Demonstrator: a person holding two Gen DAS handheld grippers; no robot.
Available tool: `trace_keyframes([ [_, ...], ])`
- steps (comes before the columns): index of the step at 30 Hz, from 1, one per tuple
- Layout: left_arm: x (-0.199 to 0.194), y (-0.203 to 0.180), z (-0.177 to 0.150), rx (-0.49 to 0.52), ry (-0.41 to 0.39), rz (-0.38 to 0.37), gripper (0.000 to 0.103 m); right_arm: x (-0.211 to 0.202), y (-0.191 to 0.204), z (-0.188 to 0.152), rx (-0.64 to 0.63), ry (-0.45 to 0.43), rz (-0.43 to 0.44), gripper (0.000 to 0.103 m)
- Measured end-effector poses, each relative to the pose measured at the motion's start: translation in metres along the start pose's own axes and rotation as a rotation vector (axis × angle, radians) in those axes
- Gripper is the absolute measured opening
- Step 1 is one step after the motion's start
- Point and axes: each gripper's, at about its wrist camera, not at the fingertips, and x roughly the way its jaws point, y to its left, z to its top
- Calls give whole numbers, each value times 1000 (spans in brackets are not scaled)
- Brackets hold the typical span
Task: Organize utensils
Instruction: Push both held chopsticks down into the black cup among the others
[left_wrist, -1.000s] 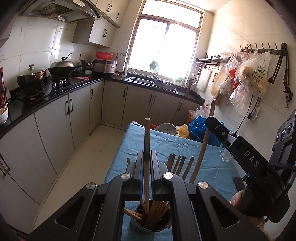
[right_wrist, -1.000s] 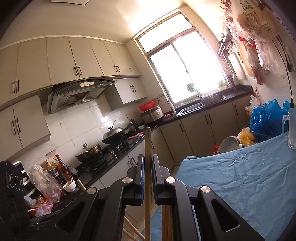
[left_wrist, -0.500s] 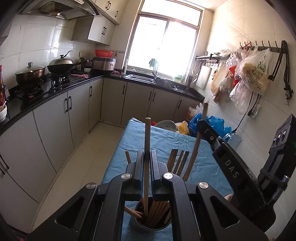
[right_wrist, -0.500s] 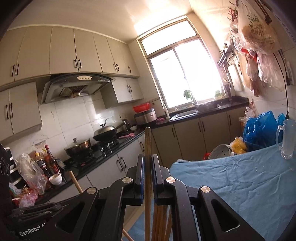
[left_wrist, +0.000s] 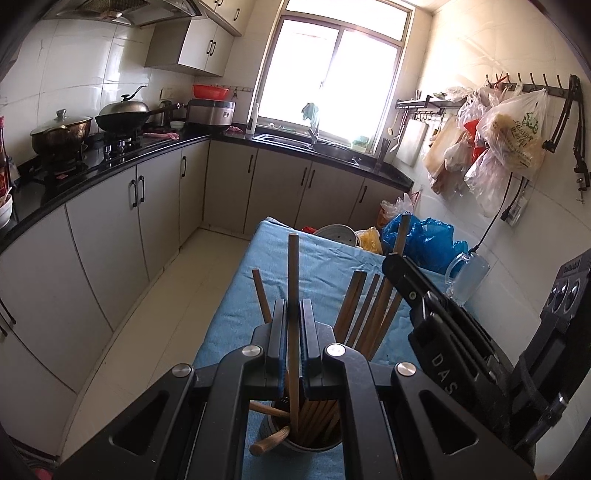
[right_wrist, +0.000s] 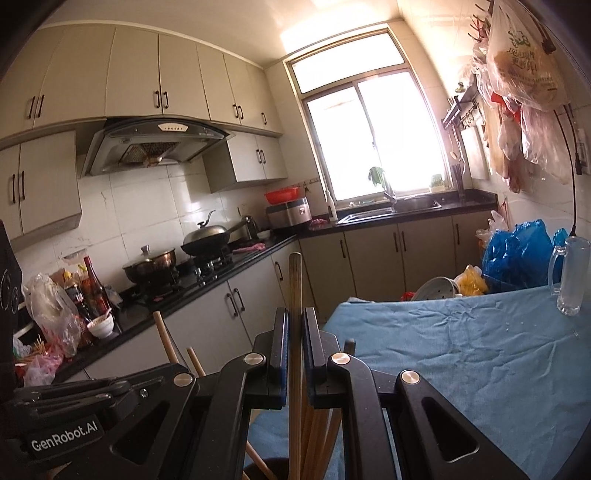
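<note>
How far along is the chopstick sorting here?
Done: a bunch of chopsticks already stands in the cup. In hand: the left gripper and right gripper each clamp one chopstick above the cup. Left: releasing both. No other loose utensils are visible on the cloth.

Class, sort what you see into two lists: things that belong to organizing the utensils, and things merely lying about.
Job:
left gripper shut on a chopstick
right gripper shut on another chopstick
holder cup of chopsticks

Lying about:
glass mug
blue bag
wok
pot
</note>
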Motion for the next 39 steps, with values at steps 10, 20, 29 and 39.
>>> trace_keyframes([
  [10,7,-2,-7,5,12,19,6,1,3,-21,-41,49,-8,8],
  [20,13,0,-15,9,30,33,6,2,6,-35,-66,88,-10,8],
  [29,17,-1,-20,20,32,48,6,-1,3,-39,-66,97,-20,8],
  [39,9,4,-16,4,8,38,6,-8,-2,-36,-54,88,-24,8],
])
